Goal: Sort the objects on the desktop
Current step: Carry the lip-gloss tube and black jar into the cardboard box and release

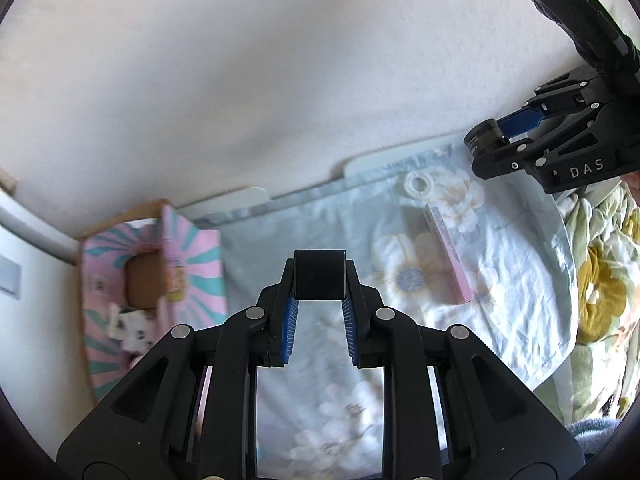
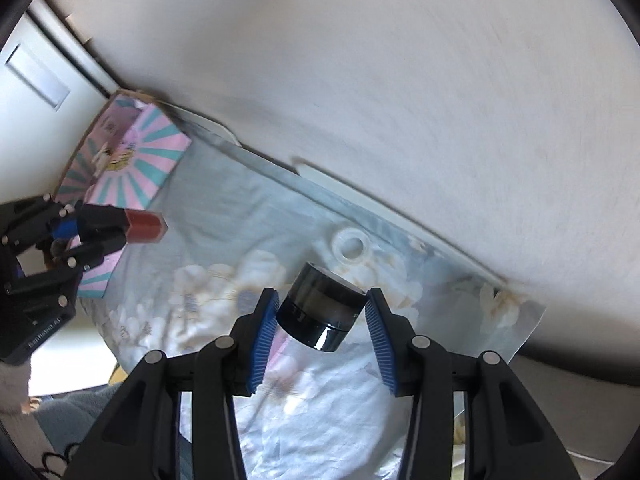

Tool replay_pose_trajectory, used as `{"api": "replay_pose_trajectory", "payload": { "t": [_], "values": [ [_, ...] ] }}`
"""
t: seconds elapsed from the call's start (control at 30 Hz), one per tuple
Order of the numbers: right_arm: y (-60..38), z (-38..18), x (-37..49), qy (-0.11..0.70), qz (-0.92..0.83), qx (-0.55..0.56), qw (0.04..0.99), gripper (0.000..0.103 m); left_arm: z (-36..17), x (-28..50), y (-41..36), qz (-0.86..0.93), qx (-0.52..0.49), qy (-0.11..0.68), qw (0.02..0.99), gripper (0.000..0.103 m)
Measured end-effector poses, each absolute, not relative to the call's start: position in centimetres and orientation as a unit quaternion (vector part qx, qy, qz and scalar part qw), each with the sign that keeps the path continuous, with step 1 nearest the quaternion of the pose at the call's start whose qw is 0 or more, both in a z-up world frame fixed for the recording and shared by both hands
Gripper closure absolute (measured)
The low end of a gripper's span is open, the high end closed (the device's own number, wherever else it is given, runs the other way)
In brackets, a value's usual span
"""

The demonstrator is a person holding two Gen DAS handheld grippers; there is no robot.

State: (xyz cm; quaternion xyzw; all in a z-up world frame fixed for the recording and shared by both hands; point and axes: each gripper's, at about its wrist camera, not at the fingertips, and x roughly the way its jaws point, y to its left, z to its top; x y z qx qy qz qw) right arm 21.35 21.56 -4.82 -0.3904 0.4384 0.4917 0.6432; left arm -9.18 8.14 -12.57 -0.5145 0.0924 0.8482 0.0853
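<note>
Our left claw point(image 1: 319, 276) pinches a small red-bodied, black-capped tube point(image 2: 144, 227) by its cap, its long axis running straight out from the tips; the pink-and-teal box point(image 1: 188, 256) lies down-left, nearer this hand. Our right claw point(image 2: 322, 312) clamps a dark round jar point(image 2: 320, 306) above the floral cloth point(image 1: 320, 220).

Pale blue cloth point(image 2: 224, 208) printed with white flowers; box point(image 2: 132, 160) striped pink and teal; glossy black jar point(image 2: 320, 308); red lipstick point(image 2: 144, 227); blue pads point(image 2: 264, 336).
</note>
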Motion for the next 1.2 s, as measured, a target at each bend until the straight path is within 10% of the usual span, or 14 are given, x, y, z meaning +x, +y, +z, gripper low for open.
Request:
{"api": "replay_pose_trajectory", "payload": {
  "t": [0.57, 1.2],
  "values": [
    [34.1, -0.6, 6.0, 0.354, 0.572, -0.452, 0.586, 0.062, -7.6, -3.5, -7.5, 0.866, -0.498, 0.039, -0.026, 0.085],
    [46.4, -11.2, -6.6, 0.384, 0.590, -0.525, 0.479, 0.062, -15.1, -0.6, -15.9, 0.826, -0.560, -0.030, -0.057, 0.085]
  ]
}}
